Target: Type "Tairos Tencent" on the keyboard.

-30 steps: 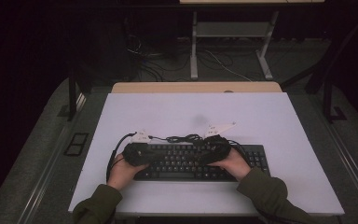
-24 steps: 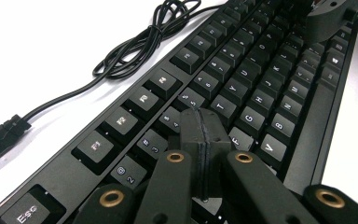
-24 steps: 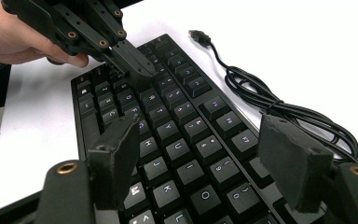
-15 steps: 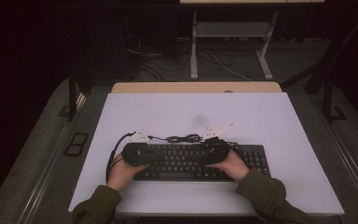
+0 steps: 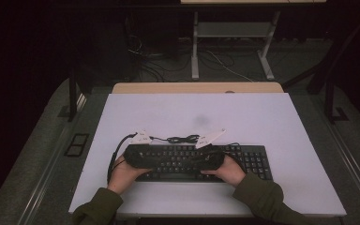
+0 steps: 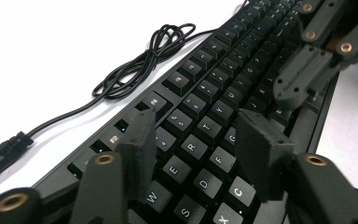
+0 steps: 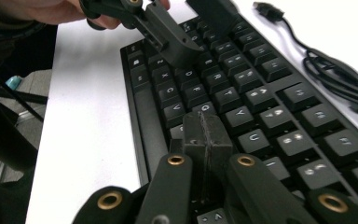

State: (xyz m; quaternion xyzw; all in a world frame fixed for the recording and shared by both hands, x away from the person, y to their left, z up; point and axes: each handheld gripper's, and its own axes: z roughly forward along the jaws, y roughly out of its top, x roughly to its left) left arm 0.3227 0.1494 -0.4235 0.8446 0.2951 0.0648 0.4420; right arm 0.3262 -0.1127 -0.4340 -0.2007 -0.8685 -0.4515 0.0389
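black keyboard point(image 5: 201, 161) lies near the surface's point(image 5: 262, 122) front edge, long axis left to right, its cable point(image 6: 135, 65) coiled just beyond. left hand-held gripper point(image 6: 200, 154) has just been opening, half open and empty over the keys; right hand-held gripper point(image 7: 206, 135) has just closed, empty. closed tips could hit two keys at once.

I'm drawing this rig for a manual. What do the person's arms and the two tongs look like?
Both arms wear olive-green sleeves. The left tongs and right tongs are matte black, with flat linked bars, brass-coloured rivets and blocky dark pads. Each carries a pale grey three-cornered plate on top, and a black cable trails from the left one.
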